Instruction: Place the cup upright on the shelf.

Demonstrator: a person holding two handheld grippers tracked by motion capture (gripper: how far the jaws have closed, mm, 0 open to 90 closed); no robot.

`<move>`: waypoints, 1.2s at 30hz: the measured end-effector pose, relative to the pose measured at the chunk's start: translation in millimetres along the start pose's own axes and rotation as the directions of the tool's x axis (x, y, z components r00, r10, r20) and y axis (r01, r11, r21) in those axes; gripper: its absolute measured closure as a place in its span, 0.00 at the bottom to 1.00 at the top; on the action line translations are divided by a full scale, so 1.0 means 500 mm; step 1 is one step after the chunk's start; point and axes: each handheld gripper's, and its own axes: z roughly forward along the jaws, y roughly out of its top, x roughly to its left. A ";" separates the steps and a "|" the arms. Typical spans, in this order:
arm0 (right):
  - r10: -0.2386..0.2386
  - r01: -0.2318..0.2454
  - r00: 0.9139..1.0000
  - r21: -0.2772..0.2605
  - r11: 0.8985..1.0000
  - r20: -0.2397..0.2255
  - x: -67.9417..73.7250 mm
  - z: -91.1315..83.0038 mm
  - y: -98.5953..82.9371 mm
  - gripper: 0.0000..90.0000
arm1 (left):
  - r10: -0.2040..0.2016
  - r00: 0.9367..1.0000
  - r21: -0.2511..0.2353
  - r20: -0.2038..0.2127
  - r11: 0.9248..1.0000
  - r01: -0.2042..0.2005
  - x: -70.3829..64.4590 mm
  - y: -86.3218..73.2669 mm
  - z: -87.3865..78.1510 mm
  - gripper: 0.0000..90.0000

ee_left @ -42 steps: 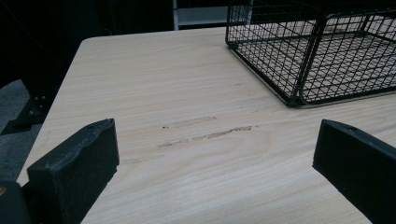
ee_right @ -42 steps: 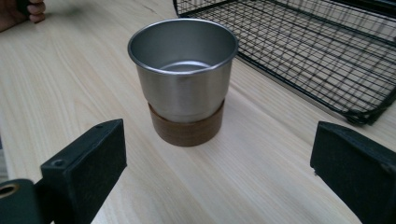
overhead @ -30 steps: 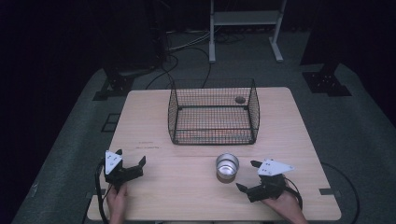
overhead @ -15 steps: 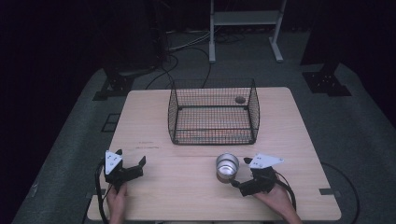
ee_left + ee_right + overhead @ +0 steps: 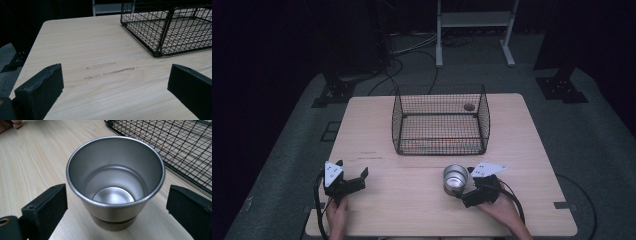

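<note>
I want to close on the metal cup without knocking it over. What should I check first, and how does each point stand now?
1. Right hand-held gripper open, jaws either side of the cup: ok.
2. Jaws not touching the cup: ok, gaps show on both sides.
3. Cup upright on the table: ok.
4. Cup empty: ok, bare bottom shows.
5. Cup centred between the jaws: ok, roughly.
6. Left hand-held gripper open and far from the cup and the wire basket: ok.
</note>
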 end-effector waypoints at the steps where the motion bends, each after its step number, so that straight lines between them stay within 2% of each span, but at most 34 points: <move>1: -0.001 0.001 1.000 0.003 1.000 0.003 0.000 0.003 0.001 0.03 | 0.001 1.000 0.000 0.000 1.000 -0.001 -0.001 0.000 0.000 0.00; 9: -0.019 0.019 1.000 0.000 1.000 0.004 0.002 0.028 0.015 0.03 | 0.002 1.000 0.001 0.000 1.000 -0.002 -0.001 0.000 0.000 0.00; 15: -0.023 0.023 1.000 0.016 1.000 0.007 0.004 0.040 0.016 0.04 | 0.002 1.000 0.001 0.001 1.000 -0.002 -0.001 0.000 0.000 0.00; 18: -0.021 0.021 1.000 0.008 1.000 0.008 0.004 0.040 0.018 0.07 | 0.003 1.000 0.001 0.001 1.000 -0.003 -0.001 0.000 0.000 0.00; 23: -0.020 0.020 1.000 0.010 1.000 0.000 0.002 0.038 0.020 0.18 | 0.001 1.000 0.000 0.000 1.000 -0.001 0.000 0.000 0.000 0.00; 29: -0.033 0.033 0.999 0.013 0.999 -0.001 0.001 0.034 0.020 0.20 | 0.002 1.000 0.000 0.001 1.000 -0.002 -0.001 0.000 0.000 0.00; 36: -0.022 0.022 1.000 0.015 1.000 -0.018 -0.005 0.023 0.027 0.20 | 0.003 1.000 0.001 0.000 1.000 -0.003 -0.001 0.000 0.000 0.00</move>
